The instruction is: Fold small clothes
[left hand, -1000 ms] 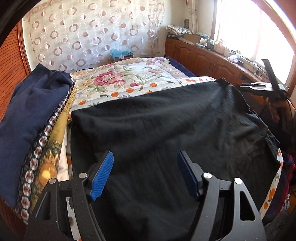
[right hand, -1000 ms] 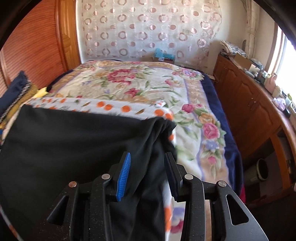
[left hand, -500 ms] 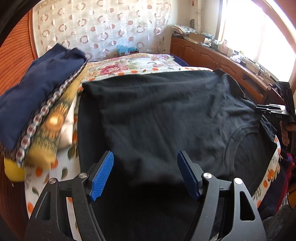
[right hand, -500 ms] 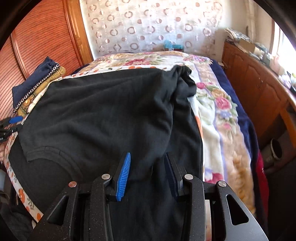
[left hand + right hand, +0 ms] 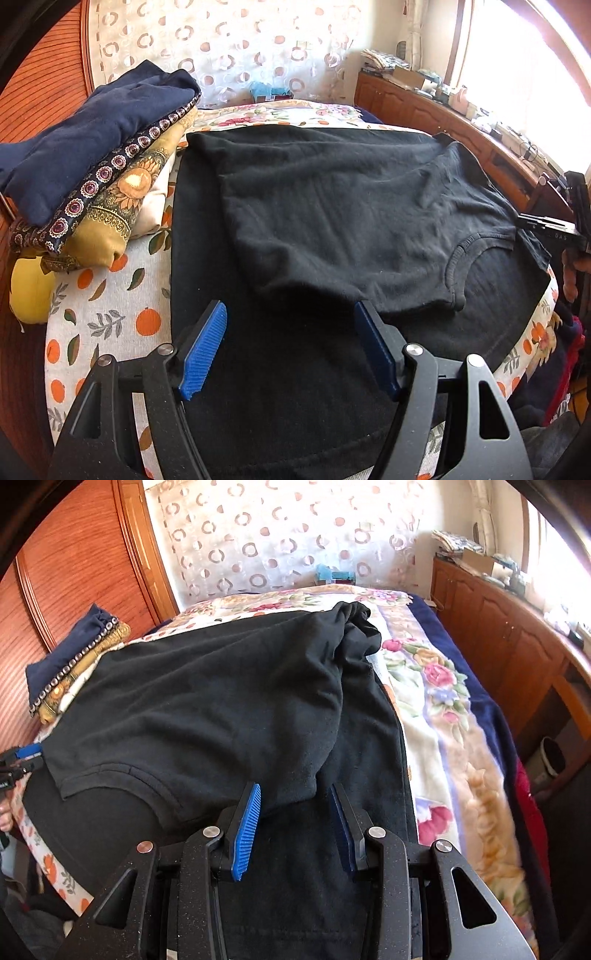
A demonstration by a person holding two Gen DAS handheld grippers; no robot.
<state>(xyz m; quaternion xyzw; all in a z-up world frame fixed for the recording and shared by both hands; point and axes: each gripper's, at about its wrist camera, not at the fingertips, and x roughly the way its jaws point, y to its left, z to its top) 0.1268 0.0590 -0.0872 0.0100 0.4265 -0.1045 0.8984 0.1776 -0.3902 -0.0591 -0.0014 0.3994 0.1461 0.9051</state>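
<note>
A black T-shirt lies on the bed, folded over on itself. Its top flap, with the collar, rests on the lower layer. My left gripper is open and hovers over the lower layer. The flap's near edge ends just at its fingertips and is not pinched. In the right wrist view the same shirt has a flap corner lying loose between the tips of my open right gripper. A sleeve is bunched at the far right corner.
A pile of folded clothes topped by a navy piece sits left of the shirt. An orange-printed sheet covers the near bed; a floral blanket lies to the right. Wooden cabinets line the right wall, with a bin on the floor.
Both grippers have drawn back toward the near side of the bed. The flap's near edge and collar have come into view and now sit at the fingertips instead of under them.
</note>
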